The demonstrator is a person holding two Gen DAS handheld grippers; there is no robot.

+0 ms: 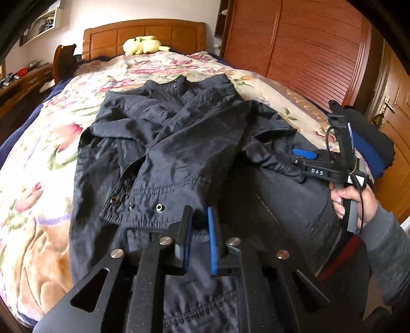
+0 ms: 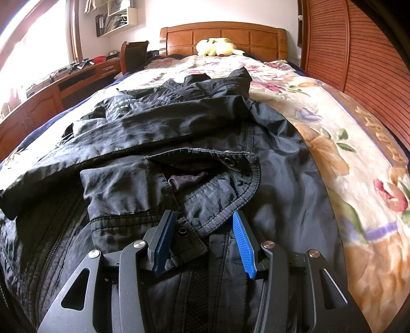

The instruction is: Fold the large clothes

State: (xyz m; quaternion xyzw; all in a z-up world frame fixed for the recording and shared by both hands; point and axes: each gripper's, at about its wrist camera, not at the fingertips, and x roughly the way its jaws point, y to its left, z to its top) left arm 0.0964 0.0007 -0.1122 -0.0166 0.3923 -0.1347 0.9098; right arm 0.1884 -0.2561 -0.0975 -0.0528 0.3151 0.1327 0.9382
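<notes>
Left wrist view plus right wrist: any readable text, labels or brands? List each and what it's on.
"DAS": white letters on the black body of the right claw.
Papers and folders on the wall shelf: too small and blurred to read.
Jacket snaps: no legible marking.

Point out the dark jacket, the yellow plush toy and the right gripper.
dark jacket point(image 1: 194, 143), left wrist view, on the folded sleeve.
yellow plush toy point(image 2: 217, 47), right wrist view, on its body.
right gripper point(image 2: 205, 243), right wrist view, between its fingertips.

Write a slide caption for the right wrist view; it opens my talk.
Right gripper jaws open over a cuff of the dark jacket spread on the floral bedspread.
</notes>
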